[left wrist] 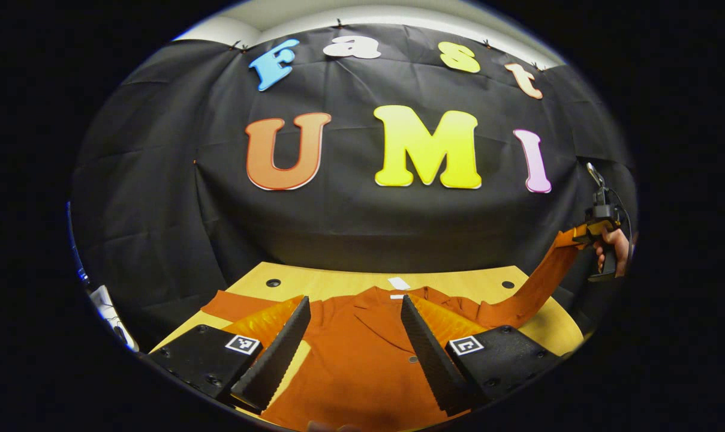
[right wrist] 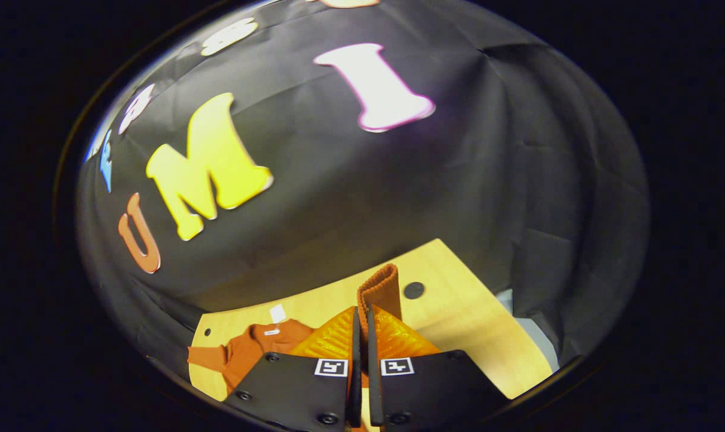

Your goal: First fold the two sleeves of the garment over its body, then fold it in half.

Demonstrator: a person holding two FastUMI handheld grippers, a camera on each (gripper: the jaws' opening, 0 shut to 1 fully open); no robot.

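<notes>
Right tool (right wrist: 362, 318) pinches lifted sleeve (right wrist: 379, 289) — left tool (left wrist: 355, 327) gapes.

Rust-orange cloth garment (left wrist: 362, 360): soft matt weave; ribbed knit cuff (right wrist: 379, 291). Pale yellow wooden tabletop (left wrist: 338, 282): smooth, satin finish. Black cloth booth wall (left wrist: 158, 180): matt, creased.

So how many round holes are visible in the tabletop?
2 in the left gripper view: one hole at the far left, another hole at the far right. The garment may hide more.
</notes>
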